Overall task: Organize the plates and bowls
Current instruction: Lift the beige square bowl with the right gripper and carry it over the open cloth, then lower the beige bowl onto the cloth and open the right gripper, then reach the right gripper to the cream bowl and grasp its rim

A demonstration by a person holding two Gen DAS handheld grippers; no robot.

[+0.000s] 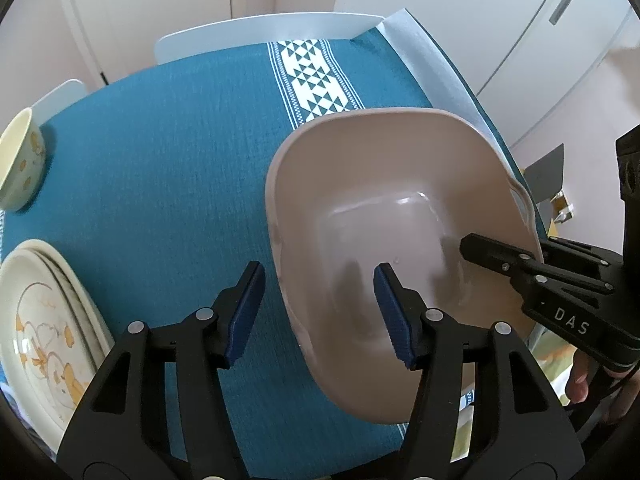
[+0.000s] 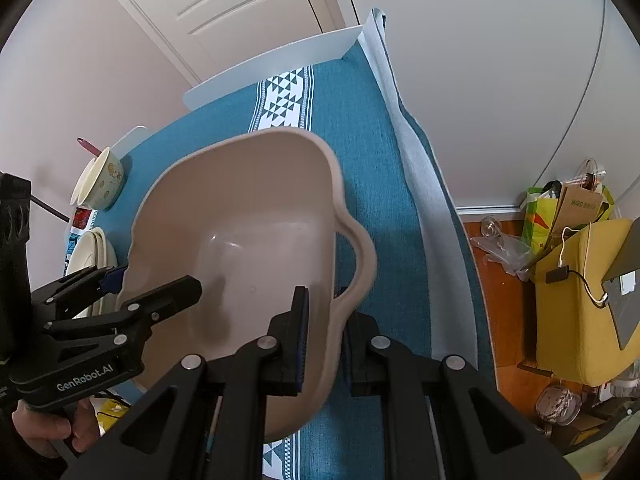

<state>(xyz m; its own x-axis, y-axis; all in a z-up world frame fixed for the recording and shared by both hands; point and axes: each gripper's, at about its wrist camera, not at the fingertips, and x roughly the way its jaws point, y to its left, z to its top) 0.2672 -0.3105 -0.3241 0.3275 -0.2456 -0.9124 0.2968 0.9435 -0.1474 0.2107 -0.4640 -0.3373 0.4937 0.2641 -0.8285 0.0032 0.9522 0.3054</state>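
Note:
A large beige plastic basin sits on the blue tablecloth; it also shows in the right wrist view. My left gripper is open, straddling the basin's left rim, one finger inside and one outside. My right gripper is closed on the basin's right rim beside its handle. A stack of cream plates with a cartoon print lies at the left. A cream bowl with the same print stands further back at the left.
The blue tablecloth has a white patterned stripe. White chair backs stand at the far edge. In the right wrist view a yellow chair with bags and clutter stands on the floor to the right.

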